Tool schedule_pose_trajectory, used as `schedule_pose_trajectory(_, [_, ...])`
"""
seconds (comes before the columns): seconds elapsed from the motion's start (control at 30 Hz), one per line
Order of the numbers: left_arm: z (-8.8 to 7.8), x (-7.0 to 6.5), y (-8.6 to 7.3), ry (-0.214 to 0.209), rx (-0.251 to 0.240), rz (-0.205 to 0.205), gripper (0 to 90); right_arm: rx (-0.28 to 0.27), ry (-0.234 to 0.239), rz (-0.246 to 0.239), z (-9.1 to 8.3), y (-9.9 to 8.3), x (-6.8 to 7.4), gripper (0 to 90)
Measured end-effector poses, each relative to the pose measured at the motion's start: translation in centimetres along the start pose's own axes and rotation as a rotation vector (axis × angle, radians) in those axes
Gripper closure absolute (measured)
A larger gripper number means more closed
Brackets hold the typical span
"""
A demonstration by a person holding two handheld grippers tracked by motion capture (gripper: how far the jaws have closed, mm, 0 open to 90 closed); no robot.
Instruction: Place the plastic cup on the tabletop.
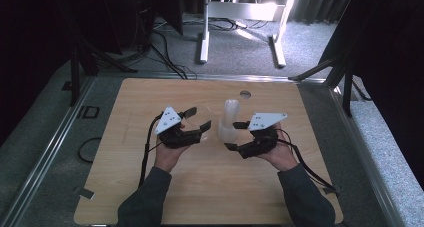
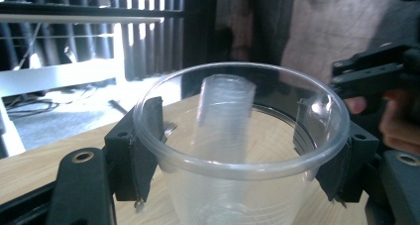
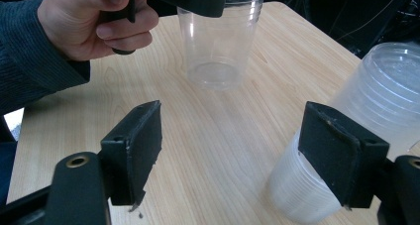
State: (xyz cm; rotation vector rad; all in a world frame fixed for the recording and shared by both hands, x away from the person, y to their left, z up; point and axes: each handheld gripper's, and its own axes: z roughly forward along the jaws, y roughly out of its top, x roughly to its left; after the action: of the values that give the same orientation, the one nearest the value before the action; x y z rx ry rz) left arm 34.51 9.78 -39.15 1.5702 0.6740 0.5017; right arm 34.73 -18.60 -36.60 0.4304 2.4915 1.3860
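Observation:
A single clear plastic cup (image 2: 237, 170) stands upright between the pads of my left gripper (image 2: 242, 155), which press on its sides just under the rim. In the high view that left gripper (image 1: 200, 118) is left of centre on the wooden table (image 1: 150, 97). A stack of clear cups (image 1: 229, 119) stands just right of it. My right gripper (image 1: 234, 135) is beside the stack's base. In the right gripper view my right gripper (image 3: 237, 150) stands open over bare wood, and the stack (image 3: 376, 86) lies outside its right pad. The held cup (image 3: 218, 41) is farther off.
The hand (image 3: 94, 22) holding the left gripper is at the upper left of the right gripper view. A small round hole (image 1: 245, 93) is near the table's far edge. Cables (image 1: 90, 147) and dark stands (image 1: 75, 72) surround the table on grey floor.

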Motion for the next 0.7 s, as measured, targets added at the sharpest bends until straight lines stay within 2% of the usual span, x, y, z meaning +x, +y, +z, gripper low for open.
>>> schedule_pose_trajectory(0.27, [-0.06, 0.46, -0.05, 0.069, 0.019, 0.023, 28.5, 0.009, -0.007, 0.000, 0.15, -0.09, 0.18, 28.3])
schedule_pose_trajectory(0.53, [-0.22, 0.52, -0.32, 0.112, 0.020, 0.024, 28.5, 0.013, -0.007, 0.001, 0.17, -0.11, 0.22, 28.3])
schedule_pose_trajectory(0.7, [-0.20, 0.56, -0.48, 0.137, 0.033, 0.041, 28.5, 0.027, -0.006, -0.004, 0.23, -0.19, 0.38, 28.4])
